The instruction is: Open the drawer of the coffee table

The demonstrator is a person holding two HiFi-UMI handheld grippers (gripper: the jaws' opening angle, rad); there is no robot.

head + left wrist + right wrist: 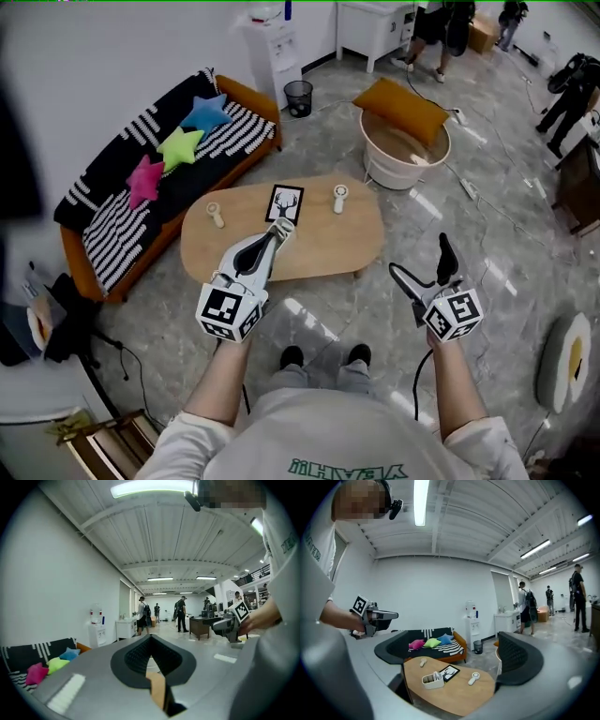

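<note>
- My left tongs [279,232] are squeezed shut. Their tips meet and nothing is held between them.
- In the left gripper view the shut jaws fill the bottom. A thin tan strip shows in the slit under the tips, and I cannot tell what it is.
- That view looks mostly at the ceiling and the far room, so the coffee table [328,248] is hidden there.
- My right tongs [453,657] are let go and wide apart, holding nothing. The coffee table shows in the gap between the jaws, well away from them.
- In the head view the coffee table stands on the floor in front of my feet. The sofa [112,234] is behind it.
- I cannot make out the drawer in any view. The head view shows only the tabletop. In the right gripper view the part under the top is dark, and one jaw cuts it off.
- A white box [432,680] sits on the tabletop. In the head view my left tongs cover nearly all of it.
- A deer picture [284,203] lies just beside the box.
- Two small white things with handles [215,214] [340,197] lie on the tabletop, one on each side of the deer picture. They are too small for me to name.
- My right tongs hang over the floor, to the right of the table.
</note>
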